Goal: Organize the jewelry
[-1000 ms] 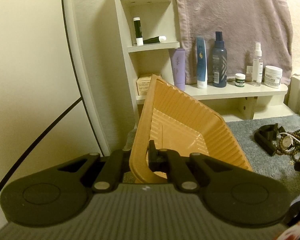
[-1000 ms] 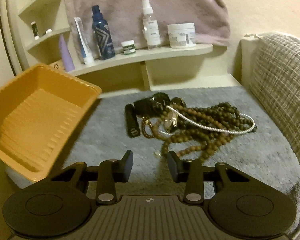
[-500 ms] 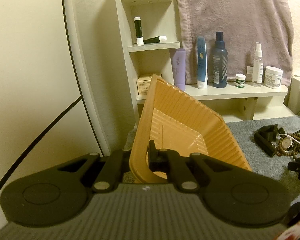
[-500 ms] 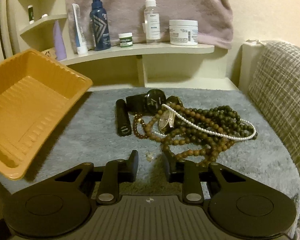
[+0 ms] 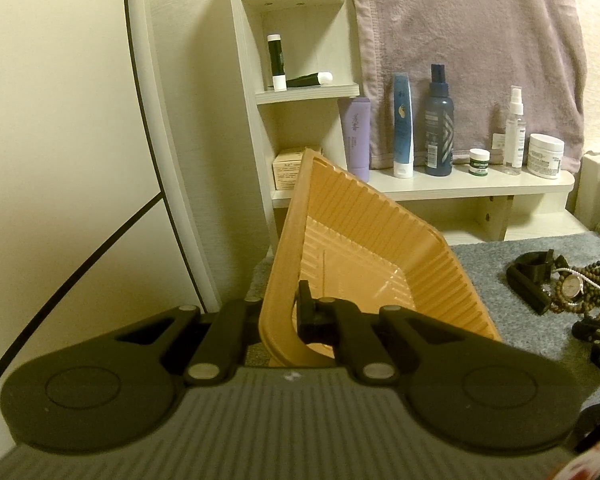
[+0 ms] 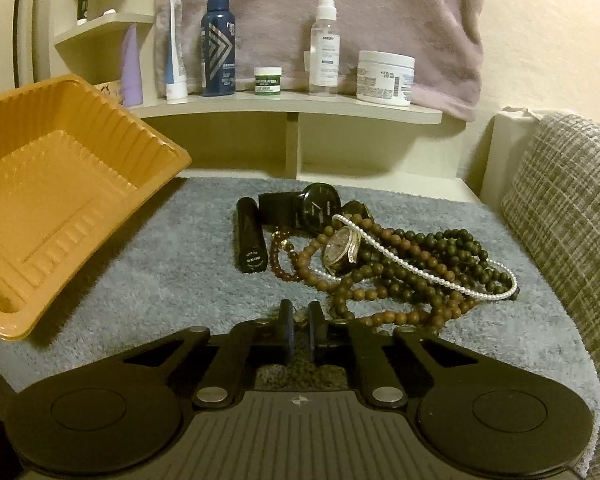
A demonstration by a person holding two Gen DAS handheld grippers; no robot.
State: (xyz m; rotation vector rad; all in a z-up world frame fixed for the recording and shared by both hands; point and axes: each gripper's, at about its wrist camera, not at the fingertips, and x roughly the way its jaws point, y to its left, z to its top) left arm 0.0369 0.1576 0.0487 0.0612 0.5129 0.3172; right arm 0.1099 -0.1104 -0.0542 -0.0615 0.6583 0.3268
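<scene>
My left gripper (image 5: 280, 312) is shut on the rim of an orange plastic tray (image 5: 364, 252) and holds it tilted above the grey mat; the tray also shows at the left of the right wrist view (image 6: 60, 196). My right gripper (image 6: 300, 320) is low on the mat (image 6: 172, 276), its jaws nearly closed around a small pale jewel (image 6: 300, 315), mostly hidden. Just beyond lies a tangle of brown and green bead necklaces (image 6: 404, 272), a pearl strand (image 6: 420, 272), a gold watch (image 6: 340, 248), a black watch (image 6: 320, 208) and a black tube (image 6: 251, 240).
A shelf (image 6: 300, 104) behind the mat carries bottles, tubes and jars under a hanging mauve towel (image 6: 340, 8). A woven cushion (image 6: 568, 216) borders the mat on the right. A corner shelf (image 5: 300, 88) and a white panel stand at the left.
My right gripper moved forward and down to the mat and its jaws closed in on the small pale jewel. The left gripper and tray stayed almost still.
</scene>
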